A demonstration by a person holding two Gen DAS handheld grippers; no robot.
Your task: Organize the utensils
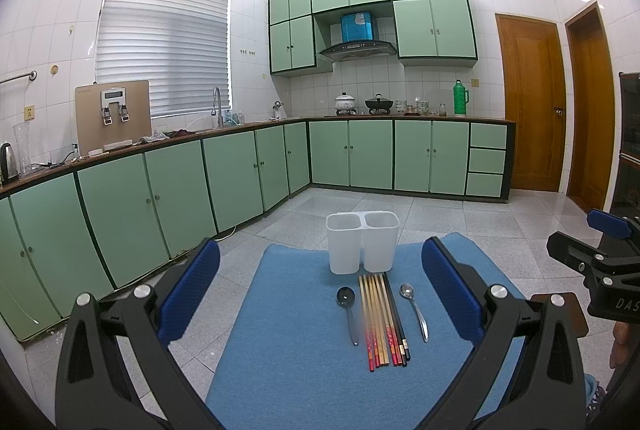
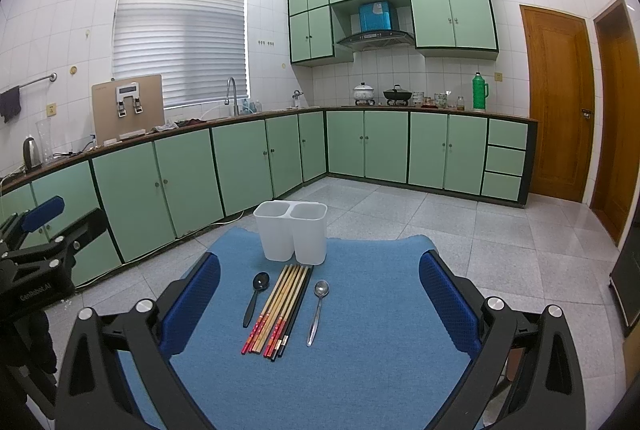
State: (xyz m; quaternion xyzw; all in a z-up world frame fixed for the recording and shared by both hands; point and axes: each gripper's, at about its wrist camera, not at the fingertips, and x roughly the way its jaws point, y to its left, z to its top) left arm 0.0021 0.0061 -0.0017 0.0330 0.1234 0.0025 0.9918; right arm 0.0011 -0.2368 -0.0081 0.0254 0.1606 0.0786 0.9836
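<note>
A white two-compartment utensil holder (image 1: 362, 242) (image 2: 292, 236) stands empty at the far end of a blue mat (image 1: 300, 370) (image 2: 360, 330). In front of it lie a black spoon (image 1: 346, 312) (image 2: 256, 296), a row of several chopsticks (image 1: 382, 322) (image 2: 280, 310) and a silver spoon (image 1: 414, 308) (image 2: 317, 310). My left gripper (image 1: 320, 290) is open and empty, above the mat's near part. My right gripper (image 2: 320, 294) is open and empty, also above the mat's near part, to the right of the left one.
The mat covers a small table over a grey tiled floor (image 1: 460, 222). Green cabinets (image 1: 160, 206) with a cluttered counter run along the left and back walls. Wooden doors (image 2: 560, 102) are at the right. The right gripper's body shows in the left wrist view (image 1: 600, 262).
</note>
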